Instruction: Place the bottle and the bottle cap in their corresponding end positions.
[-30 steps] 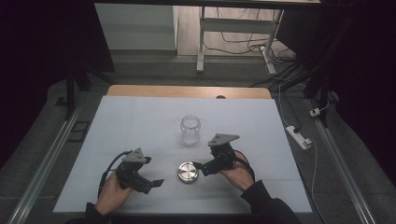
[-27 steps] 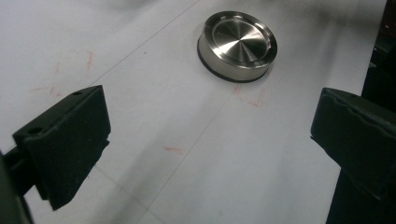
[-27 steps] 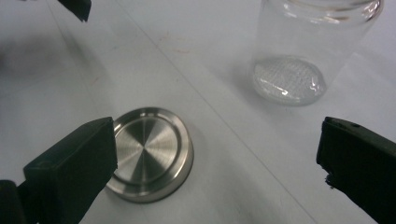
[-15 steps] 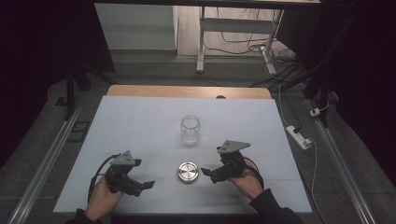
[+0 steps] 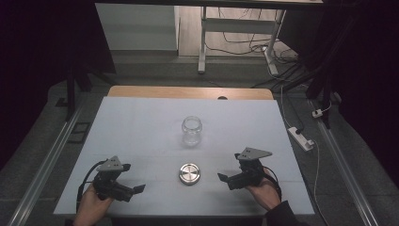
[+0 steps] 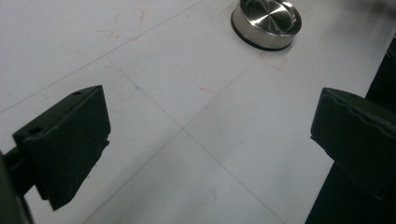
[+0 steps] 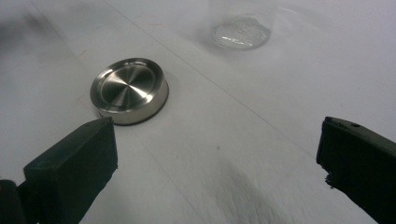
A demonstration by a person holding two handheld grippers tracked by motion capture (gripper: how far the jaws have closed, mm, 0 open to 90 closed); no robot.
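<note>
- The bench (image 5: 141, 117) has a white top, and a strip of wood shows along its far edge.
- A clear glass jar (image 5: 192, 130) stands upright near the middle of the bench. It has no lid on.
- A round, shiny metal lid (image 5: 190, 173) lies flat on the bench, closer to you than the jar and apart from it.
- Your left gripper (image 5: 134, 190) sits near the front left corner of the bench. Your left hand (image 5: 91, 207) holds it from behind.
- Its jaws are spread wide with nothing between them. In the left gripper view you see bare white bench between the jaws, and the lid (image 6: 266, 23) is far ahead near the top.
- Your right gripper (image 5: 225, 178) sits to the right of the lid. It points toward the lid but does not touch it. Your right hand (image 5: 263, 192) holds it.
- Its jaws are spread wide too, and they hold nothing. In the right gripper view the lid (image 7: 129, 90) lies just past the left jaw, and the bottom of the jar (image 7: 241, 31) shows farther off.
- A black cable (image 5: 87, 181) loops from your left gripper.
</note>
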